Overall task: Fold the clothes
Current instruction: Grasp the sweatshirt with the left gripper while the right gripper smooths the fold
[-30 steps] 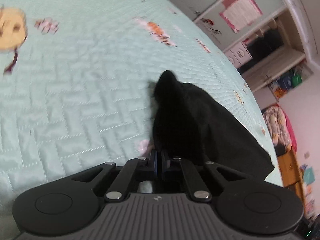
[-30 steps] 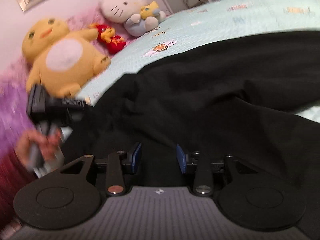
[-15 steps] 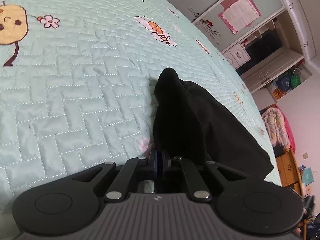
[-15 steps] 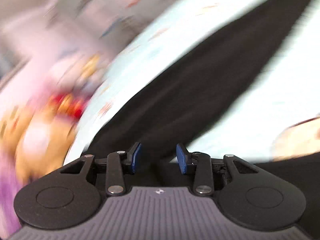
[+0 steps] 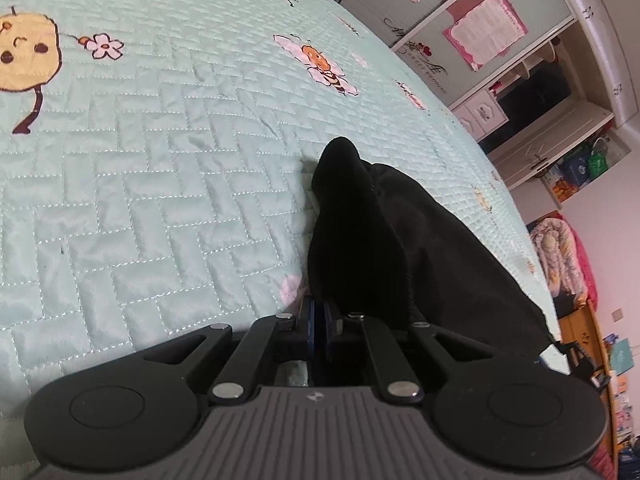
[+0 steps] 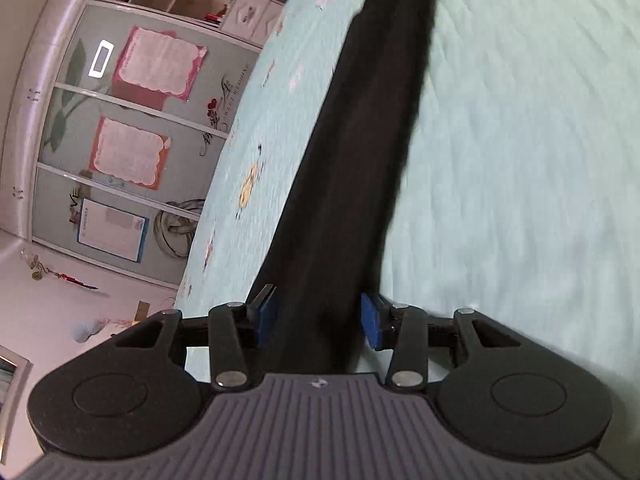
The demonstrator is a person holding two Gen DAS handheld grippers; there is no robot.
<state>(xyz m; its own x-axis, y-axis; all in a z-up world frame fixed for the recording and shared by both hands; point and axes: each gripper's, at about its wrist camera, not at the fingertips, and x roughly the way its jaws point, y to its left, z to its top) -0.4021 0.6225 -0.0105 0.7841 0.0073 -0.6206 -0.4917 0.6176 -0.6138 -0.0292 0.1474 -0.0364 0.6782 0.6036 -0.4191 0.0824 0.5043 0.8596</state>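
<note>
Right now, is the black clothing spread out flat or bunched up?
Bunched up: the black clothing is gathered into a long narrow strip on the bedspread, with one end humped up.

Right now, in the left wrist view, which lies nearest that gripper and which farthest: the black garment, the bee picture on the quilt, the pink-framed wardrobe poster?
1. Black fabric garment: clamped in the left gripper, centre.
2. Bee picture stitched on the mint quilt: farther up the bed.
3. Pink-framed poster on the wardrobe door: beyond the bed, upper right.

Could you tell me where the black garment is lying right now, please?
The black garment lies stretched on the green quilt, one end pinched in the left gripper; it runs away from the right gripper.
</note>
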